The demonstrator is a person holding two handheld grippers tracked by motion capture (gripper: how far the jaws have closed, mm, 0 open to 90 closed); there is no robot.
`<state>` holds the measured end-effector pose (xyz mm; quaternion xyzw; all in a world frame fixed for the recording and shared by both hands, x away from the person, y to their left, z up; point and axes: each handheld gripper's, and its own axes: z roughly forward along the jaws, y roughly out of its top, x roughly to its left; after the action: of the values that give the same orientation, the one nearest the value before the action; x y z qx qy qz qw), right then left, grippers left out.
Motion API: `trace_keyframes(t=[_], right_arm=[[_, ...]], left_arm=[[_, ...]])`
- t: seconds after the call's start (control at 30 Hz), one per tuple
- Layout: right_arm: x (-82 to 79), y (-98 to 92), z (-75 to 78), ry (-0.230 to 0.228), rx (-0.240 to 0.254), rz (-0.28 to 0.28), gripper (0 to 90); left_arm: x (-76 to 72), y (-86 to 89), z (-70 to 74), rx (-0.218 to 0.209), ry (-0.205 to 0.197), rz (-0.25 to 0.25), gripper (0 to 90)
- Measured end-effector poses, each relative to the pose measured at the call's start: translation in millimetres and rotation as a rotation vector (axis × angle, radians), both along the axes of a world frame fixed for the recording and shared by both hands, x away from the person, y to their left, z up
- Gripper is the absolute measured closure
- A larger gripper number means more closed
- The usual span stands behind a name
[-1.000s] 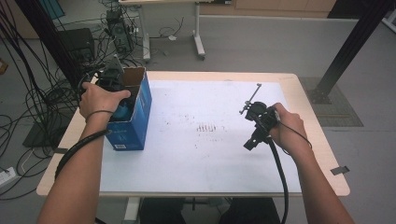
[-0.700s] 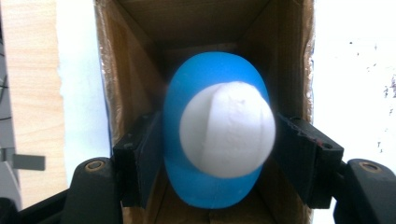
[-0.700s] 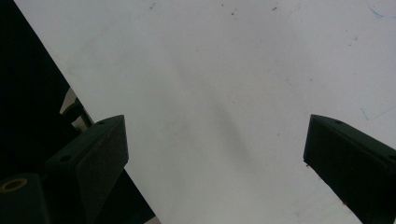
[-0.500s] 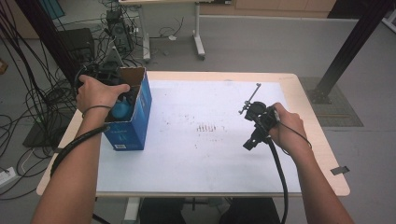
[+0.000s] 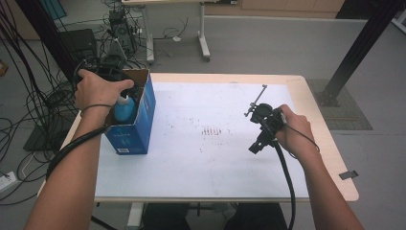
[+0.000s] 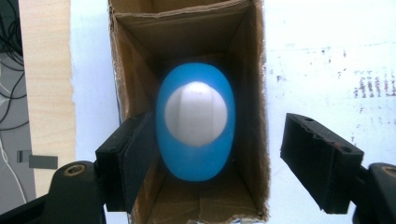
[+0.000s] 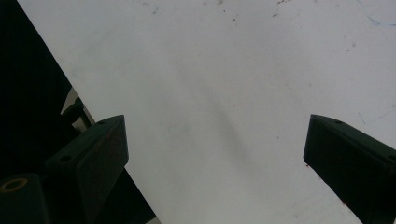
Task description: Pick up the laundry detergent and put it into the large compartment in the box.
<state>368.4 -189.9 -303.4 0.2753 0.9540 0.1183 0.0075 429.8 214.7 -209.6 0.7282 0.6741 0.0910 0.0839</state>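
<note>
Blue bottle [image 6: 195, 122] with a white round cap standing upright inside an open cardboard box [image 6: 187, 28], seen from straight above in the left gripper view; brown inner walls all around, bottle roughly central in the cavity. In the high view, box [image 5: 139, 120] blue on the outside, at about 9 o'clock on the white table top [image 5: 215, 158], near the left edge; bottle [image 5: 123, 107] showing just above the rim.

Left gripper [image 6: 229, 154] hanging over the box opening, pointing down, jaws partly spread and just been opening. One pad [image 6: 135, 154] close beside the bottle at its 9 o'clock, the other pad [image 6: 317, 158] well off at 3 o'clock, outside the box wall, over the table. Nothing pinched between them; bottle released. Left hand [image 5: 98, 88] above the far end of the box in the high view.

Right gripper [image 5: 261, 136] at about 3 o'clock on the table, held in the right hand [image 5: 292, 132], tips angled down toward 7 o'clock. Jaws wide apart, bare white surface between them [image 7: 215, 154], holding nothing. Black cable [image 5: 287, 187] trailing back along the forearm.
</note>
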Motion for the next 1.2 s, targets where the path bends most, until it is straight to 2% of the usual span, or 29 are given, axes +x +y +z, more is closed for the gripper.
trace_keyframes(t=[0.33,0.37,0.5,0.63,0.8,0.9,0.97,1.03,1.2], right_arm=[[1.9,1.2,-2.8,0.012,0.002,0.005,6.3],[2.5,0.9,-2.8,0.011,0.004,0.007,6.3],[3.4,1.2,-3.0,0.013,0.006,0.006,6.3],[4.6,2.2,-3.4,0.014,0.004,0.013,6.3],[4.7,3.5,-3.5,0.016,-0.004,0.016,6.2],[4.8,4.1,-4.1,0.025,-0.012,0.014,6.2],[4.9,3.8,-3.3,0.022,-0.014,0.014,6.2],[5.0,3.0,-3.0,0.02,-0.014,0.012,6.2],[5.8,1.6,-3.6,0.023,-0.013,0.014,6.2]], left_arm=[[-5.1,-4.1,22.8,-0.027,0.01,-0.028,14.5],[-5.6,-5.3,25.3,-0.017,0.013,-0.034,14.4],[-7.1,-10.8,34.8,-0.026,0.022,-0.054,10.8],[-8.5,-19.8,41.3,-0.006,0.036,-0.084,8.2],[-11.7,-31.1,42.6,0.0,0.039,-0.116,6.7],[-12.6,-37.5,41.5,-0.024,0.045,-0.134,6.3],[-13.5,-42.9,40.8,-0.021,0.053,-0.162,5.5],[-13.9,-46.4,41.0,-0.031,0.055,-0.169,5.5],[-16.7,-58.3,43.2,-0.055,0.043,-0.199,5.5]])
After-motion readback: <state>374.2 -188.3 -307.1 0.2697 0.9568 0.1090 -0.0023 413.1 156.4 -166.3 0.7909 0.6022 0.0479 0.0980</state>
